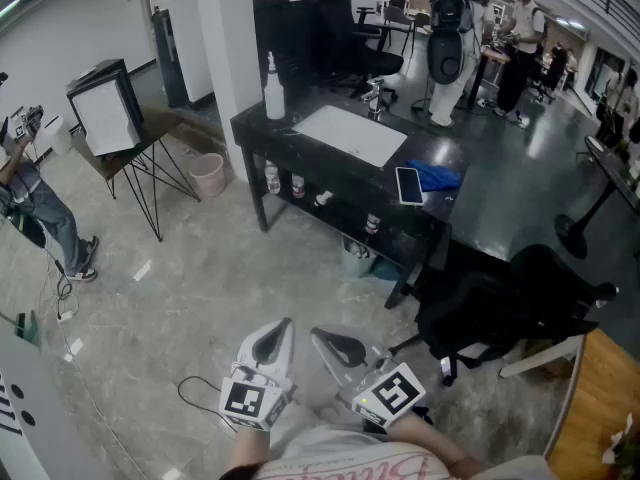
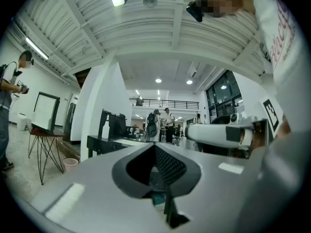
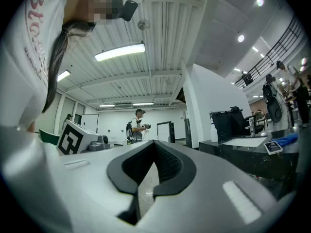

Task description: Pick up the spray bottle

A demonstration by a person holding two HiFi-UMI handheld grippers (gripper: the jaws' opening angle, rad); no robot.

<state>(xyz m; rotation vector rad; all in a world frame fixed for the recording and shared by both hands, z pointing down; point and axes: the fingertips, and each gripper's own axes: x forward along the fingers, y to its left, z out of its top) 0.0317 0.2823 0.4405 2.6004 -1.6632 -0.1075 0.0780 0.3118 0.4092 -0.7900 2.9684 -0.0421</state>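
Your head camera looks steeply down from above you: floor and black desk [image 1: 415,153] well ahead, left gripper [image 1: 278,333] and right gripper [image 1: 328,340] at bottom edge. Your left gripper view sits low, level, facing desk from afar. Your right gripper view level too, turned further left, desk at its right edge. All three share desk

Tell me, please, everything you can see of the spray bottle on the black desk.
The spray bottle is white, apparently plastic, with a slim neck and a trigger head on top. It stands upright near the far left corner of the black desk, beside a white mat and in front of a white pillar. Nothing but the desk touches it.
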